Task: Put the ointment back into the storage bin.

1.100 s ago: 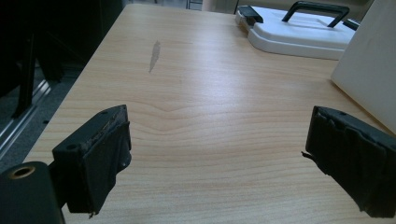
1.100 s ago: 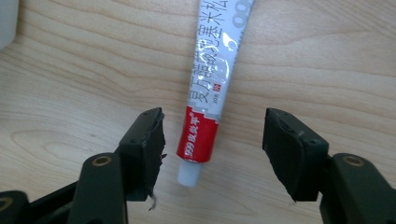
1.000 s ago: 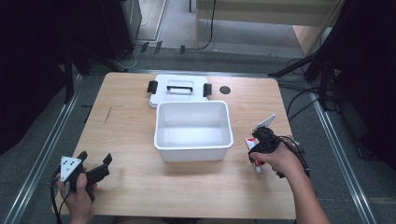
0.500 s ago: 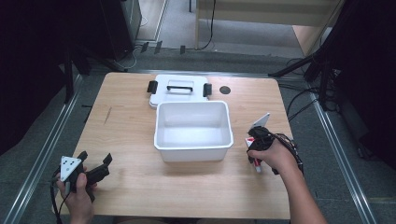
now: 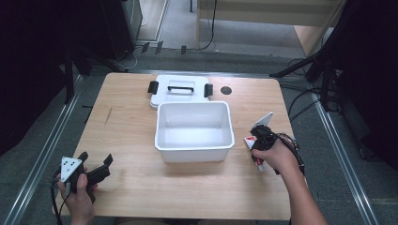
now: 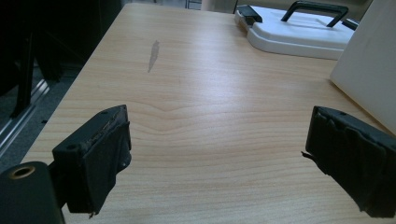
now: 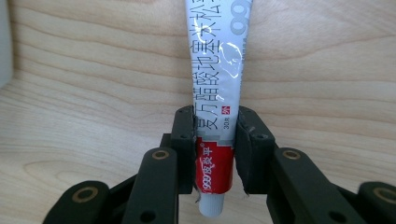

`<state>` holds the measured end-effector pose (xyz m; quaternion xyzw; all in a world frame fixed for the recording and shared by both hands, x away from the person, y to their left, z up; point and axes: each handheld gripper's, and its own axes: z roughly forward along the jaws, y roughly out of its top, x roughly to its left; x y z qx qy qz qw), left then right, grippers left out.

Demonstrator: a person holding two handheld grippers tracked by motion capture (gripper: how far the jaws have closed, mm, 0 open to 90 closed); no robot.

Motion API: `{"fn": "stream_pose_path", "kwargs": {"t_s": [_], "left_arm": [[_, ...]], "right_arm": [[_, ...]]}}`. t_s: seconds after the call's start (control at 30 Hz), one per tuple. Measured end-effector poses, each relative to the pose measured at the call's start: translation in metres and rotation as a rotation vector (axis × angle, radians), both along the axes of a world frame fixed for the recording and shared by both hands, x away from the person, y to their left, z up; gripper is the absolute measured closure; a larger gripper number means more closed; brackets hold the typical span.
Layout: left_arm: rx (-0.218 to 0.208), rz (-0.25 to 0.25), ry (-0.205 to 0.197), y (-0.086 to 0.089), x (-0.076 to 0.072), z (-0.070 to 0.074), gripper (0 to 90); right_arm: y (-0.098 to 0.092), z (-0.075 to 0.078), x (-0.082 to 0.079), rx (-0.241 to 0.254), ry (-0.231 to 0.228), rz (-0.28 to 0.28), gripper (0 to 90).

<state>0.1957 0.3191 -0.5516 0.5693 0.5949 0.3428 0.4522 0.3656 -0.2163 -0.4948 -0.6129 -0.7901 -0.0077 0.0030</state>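
A silver-white tube with a red band (image 7: 217,70) lies on the wooden table, and my right gripper (image 7: 215,154) is shut on its red lower part, cap end toward the camera. In the high view the right gripper (image 5: 257,140) sits just right of the white bin (image 5: 195,146), the tube's (image 5: 259,164) red and white end poking out under the hand. My left gripper (image 5: 96,169) rests at the table's near left corner, open and holding nothing. In the left gripper view the gripper (image 6: 217,158) stands wide apart over bare wood.
The bin's white lid (image 5: 180,91) with a black handle and clips lies flat behind the bin, also seen as the lid (image 6: 299,30) far ahead of the left gripper. A small black round spot (image 5: 226,90) marks the table (image 5: 187,187) at the back right. Cables trail right of the table.
My right hand with its gripper has shifted slightly left, closer to the bin's right wall. The left gripper has stayed where it was.
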Motion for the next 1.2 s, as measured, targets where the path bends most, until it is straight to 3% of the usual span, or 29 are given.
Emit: {"fn": "stream_pose_path", "kwargs": {"t_s": [0.3,0.37,0.87,1.03,1.2], "left_arm": [[0.000,0.001,0.000,0.000,0.000,0.000,7.8],[-0.001,0.001,0.001,0.000,0.000,0.000,7.8],[-0.013,0.001,0.003,0.002,0.000,0.000,7.8],[-0.018,0.003,0.002,0.002,0.000,0.000,7.8],[-0.022,0.005,-0.001,0.002,0.001,0.000,7.7]], "right_arm": [[-0.001,0.031,0.000,0.019,-0.049,0.001,72.5],[0.001,0.044,0.000,0.024,-0.063,0.012,72.5],[0.023,0.101,0.004,0.041,-0.112,0.045,72.5],[0.029,0.113,0.006,0.048,-0.126,0.050,72.5],[0.044,0.131,0.008,0.054,-0.150,0.083,72.5]]}}
